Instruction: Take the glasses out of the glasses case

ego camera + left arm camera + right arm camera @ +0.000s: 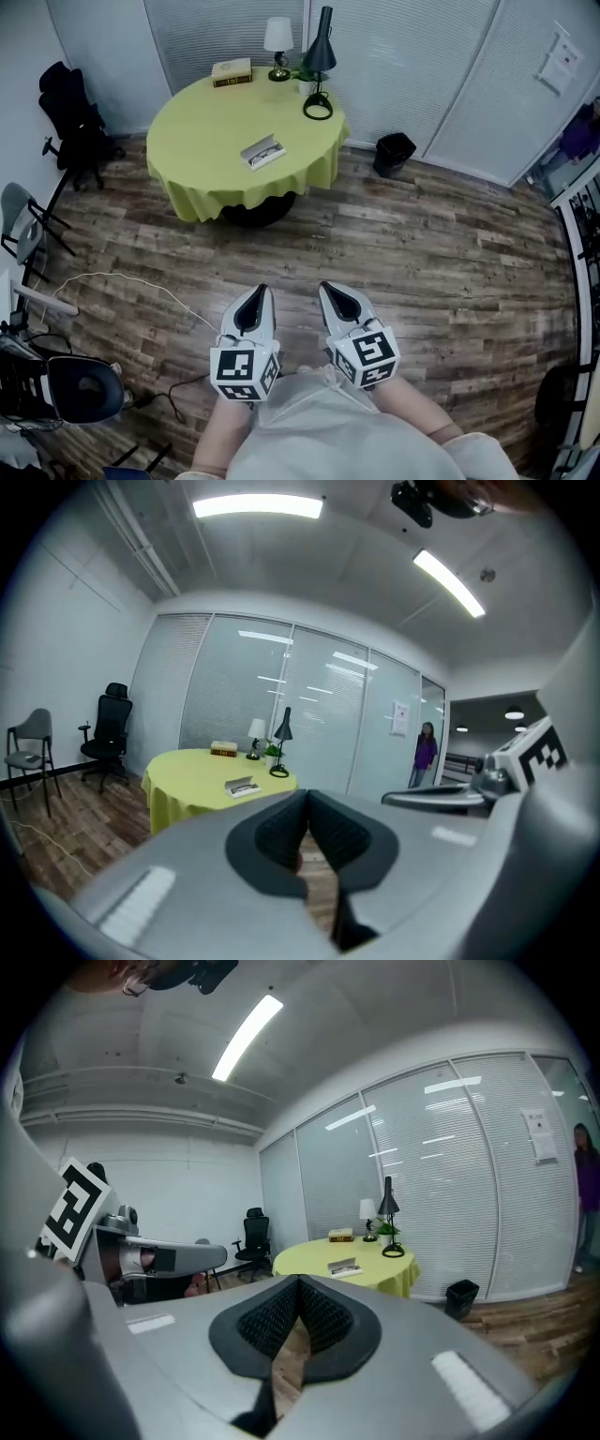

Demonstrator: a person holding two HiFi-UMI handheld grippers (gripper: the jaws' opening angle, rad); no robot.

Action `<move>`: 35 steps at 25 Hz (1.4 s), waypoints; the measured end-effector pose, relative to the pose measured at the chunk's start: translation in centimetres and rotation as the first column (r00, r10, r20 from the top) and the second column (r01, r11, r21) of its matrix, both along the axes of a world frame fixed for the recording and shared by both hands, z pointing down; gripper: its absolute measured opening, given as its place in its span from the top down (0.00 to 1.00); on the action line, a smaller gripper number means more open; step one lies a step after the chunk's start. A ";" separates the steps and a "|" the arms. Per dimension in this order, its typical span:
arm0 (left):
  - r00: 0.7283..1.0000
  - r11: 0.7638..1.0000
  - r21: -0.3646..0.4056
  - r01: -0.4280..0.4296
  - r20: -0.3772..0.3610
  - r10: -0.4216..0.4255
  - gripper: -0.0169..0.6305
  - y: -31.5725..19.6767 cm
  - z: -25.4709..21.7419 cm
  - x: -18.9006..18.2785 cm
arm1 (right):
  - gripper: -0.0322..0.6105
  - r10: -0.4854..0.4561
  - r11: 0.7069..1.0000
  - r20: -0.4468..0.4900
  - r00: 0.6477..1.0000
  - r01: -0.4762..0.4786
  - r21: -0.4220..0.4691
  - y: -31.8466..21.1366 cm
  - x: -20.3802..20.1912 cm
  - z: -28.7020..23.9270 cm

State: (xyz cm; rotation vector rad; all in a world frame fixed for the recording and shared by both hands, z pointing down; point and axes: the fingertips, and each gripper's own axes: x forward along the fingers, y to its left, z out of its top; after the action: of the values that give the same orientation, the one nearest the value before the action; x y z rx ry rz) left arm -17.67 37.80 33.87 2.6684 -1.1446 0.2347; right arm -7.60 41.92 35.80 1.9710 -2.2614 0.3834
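Note:
An open glasses case [263, 151] lies on the round table with the yellow-green cloth [202, 131], far ahead of me across the room. It also shows small in the left gripper view as the case [242, 786] and in the right gripper view as the case [344, 1267]. My left gripper [260, 292] and right gripper [327, 288] are held side by side over the wood floor, close to my body. Both have their jaws together with nothing between them.
On the table stand a book [232, 71], a small white lamp [277, 45], a black desk lamp [319, 58] and a little plant. A black bin [393, 152] sits right of the table, a black office chair [73, 122] left. A white cable [122, 279] trails on the floor. A person [425, 751] stands by the doorway.

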 end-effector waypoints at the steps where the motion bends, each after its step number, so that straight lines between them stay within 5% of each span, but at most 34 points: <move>1: 1.000 1.000 -0.005 0.003 0.004 -0.003 0.96 0.3 0.4 0.1 | 0.95 0.001 1.000 0.004 1.000 -0.001 -0.008 0.2 0.3 0.4; 15: 1.000 0.999 -0.038 0.014 0.028 -0.013 0.96 -4.4 2.6 0.3 | 0.95 0.035 0.999 0.038 0.999 -0.034 -0.027 -3.7 1.8 2.3; 35: 0.994 0.985 -0.138 -0.104 0.001 0.106 0.96 -35.5 5.9 4.6 | 0.95 0.178 0.981 0.071 0.981 -0.171 -0.096 -33.7 6.7 4.2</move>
State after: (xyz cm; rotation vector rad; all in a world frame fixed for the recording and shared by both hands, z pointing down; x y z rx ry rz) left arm -13.05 2.30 39.79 2.6099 -0.9539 0.3312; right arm -0.94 8.19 40.04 2.1511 -2.0800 0.5801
